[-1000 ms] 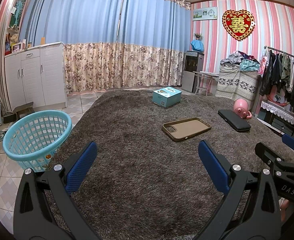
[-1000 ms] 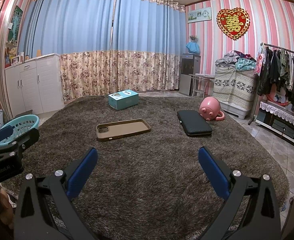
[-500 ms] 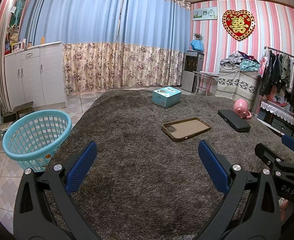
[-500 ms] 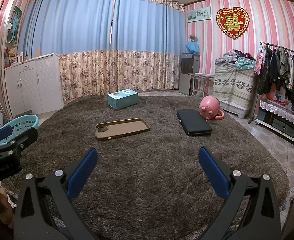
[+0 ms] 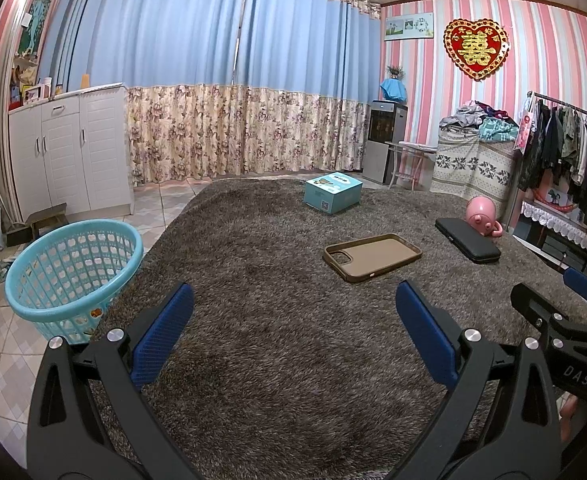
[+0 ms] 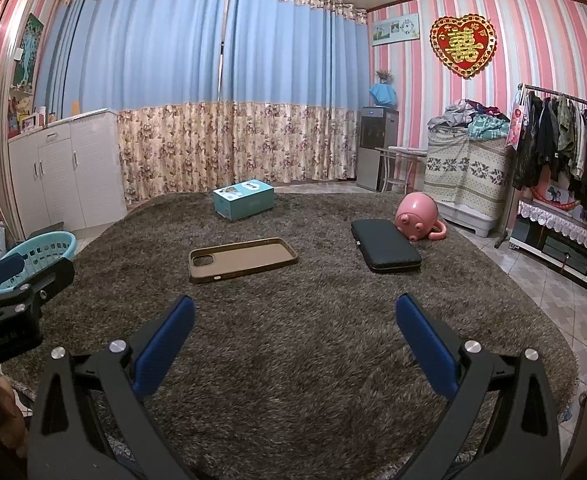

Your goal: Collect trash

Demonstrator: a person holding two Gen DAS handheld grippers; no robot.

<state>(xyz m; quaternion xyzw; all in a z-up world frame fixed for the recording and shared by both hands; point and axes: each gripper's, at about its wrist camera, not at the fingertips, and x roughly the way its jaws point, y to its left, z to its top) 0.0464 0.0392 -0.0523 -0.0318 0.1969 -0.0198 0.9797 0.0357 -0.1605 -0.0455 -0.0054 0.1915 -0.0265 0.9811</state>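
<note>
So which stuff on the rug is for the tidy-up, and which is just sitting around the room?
For the job, probably:
- brown phone case
- black case
- teal box
- pink pig toy
- turquoise basket, likely where things go
- left gripper and right gripper, both open and empty

Just there:
- white cupboard
- clothes rack
- curtains
- heart wall decoration
</note>
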